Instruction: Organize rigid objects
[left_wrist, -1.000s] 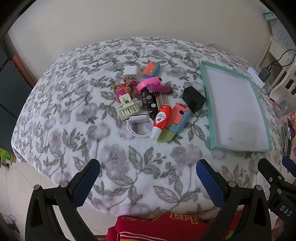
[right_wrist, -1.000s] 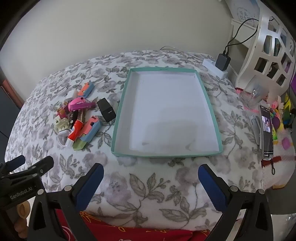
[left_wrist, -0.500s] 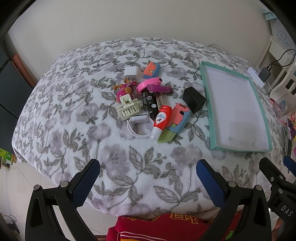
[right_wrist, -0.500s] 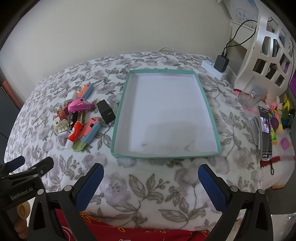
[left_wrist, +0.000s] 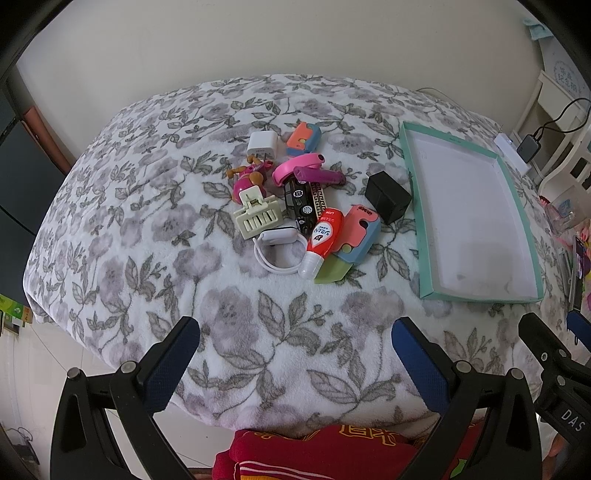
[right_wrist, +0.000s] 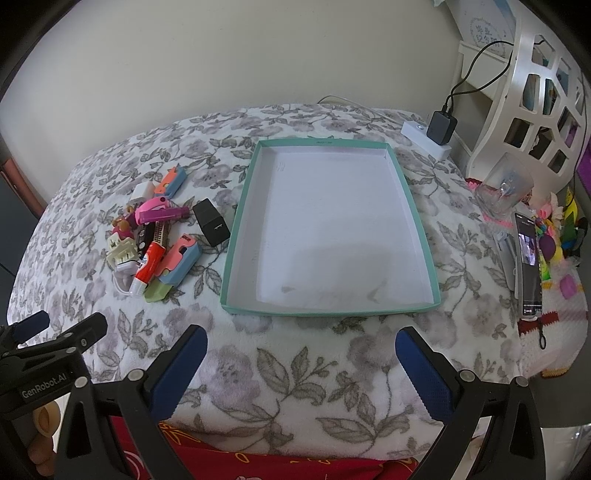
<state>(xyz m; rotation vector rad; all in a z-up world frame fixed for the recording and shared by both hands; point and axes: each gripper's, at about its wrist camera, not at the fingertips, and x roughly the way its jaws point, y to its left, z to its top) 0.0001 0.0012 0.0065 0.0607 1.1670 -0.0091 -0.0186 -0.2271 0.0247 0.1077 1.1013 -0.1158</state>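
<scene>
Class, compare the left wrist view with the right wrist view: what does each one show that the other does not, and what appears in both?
Only the left wrist view shows the dark screen at the left edge and the pile's white cable loop laid out clearly.

Only the right wrist view shows the phone, the clear cup and the white cut-out shelf right of the bed.

Both show the empty teal tray, the black cube, the red tube and both open grippers: left gripper, right gripper.

The left gripper (left_wrist: 295, 354) has black frames, silver screws and blue textured pads (left_wrist: 173, 350). The right gripper (right_wrist: 301, 363) is the same. "GenRobot.AI" is printed white at lower left, with bare skin below it.
</scene>
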